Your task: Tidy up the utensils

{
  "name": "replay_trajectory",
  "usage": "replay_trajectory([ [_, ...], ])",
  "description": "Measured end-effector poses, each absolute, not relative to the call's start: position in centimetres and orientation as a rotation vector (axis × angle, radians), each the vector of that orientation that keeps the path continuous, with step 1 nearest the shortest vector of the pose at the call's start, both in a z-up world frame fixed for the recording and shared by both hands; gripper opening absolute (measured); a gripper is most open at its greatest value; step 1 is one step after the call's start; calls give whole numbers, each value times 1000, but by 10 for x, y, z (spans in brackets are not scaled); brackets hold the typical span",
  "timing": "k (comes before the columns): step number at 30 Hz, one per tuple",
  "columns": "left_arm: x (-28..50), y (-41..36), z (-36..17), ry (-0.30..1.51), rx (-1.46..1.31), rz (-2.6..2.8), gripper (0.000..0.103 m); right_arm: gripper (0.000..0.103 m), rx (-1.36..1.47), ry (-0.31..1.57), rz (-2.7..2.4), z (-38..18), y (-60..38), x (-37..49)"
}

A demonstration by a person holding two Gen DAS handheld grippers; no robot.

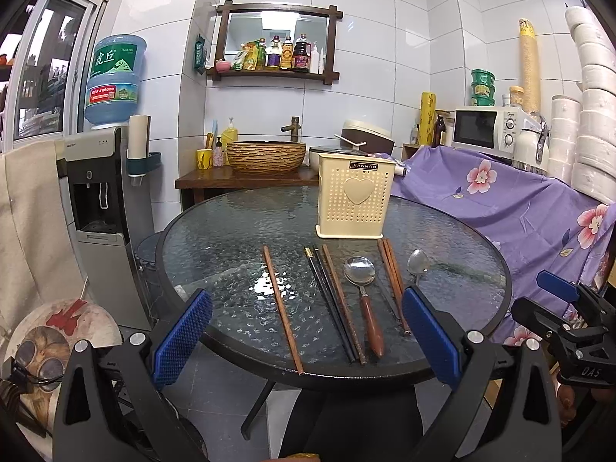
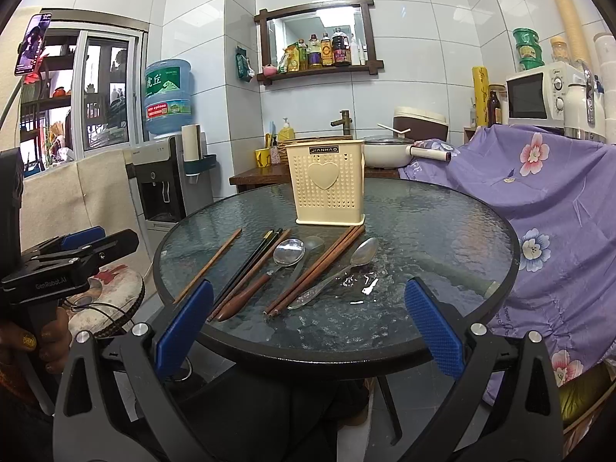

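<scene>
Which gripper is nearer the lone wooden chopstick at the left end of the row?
Left. The left gripper is open at the table's near edge with the lone chopstick between its fingers' lines; the right gripper, also open, sits further right, facing the all-metal spoon.

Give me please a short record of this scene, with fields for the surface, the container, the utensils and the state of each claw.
surface: round glass table
container: cream utensil holder, upright at the far side of the table
chopsticks: single brown chopstick, black chopsticks, brown pair, all lying flat
spoons: wooden-handled spoon, all-metal spoon, lying flat
in holder: cannot tell, inside hidden
left claw: open, holding nothing, at the near table edge
right claw: open, holding nothing, at the near table edge
</scene>
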State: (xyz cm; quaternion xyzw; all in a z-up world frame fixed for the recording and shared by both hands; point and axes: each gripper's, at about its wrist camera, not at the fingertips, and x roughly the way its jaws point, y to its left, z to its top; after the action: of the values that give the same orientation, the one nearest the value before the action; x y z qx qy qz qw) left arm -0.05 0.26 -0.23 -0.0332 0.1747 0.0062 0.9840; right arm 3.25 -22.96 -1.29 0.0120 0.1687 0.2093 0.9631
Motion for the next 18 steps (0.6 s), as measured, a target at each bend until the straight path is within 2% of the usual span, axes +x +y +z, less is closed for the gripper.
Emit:
replay_trajectory([
  [18,0,2,-2,351,-64,17,97,98,24,343,425,-13,-229,32],
])
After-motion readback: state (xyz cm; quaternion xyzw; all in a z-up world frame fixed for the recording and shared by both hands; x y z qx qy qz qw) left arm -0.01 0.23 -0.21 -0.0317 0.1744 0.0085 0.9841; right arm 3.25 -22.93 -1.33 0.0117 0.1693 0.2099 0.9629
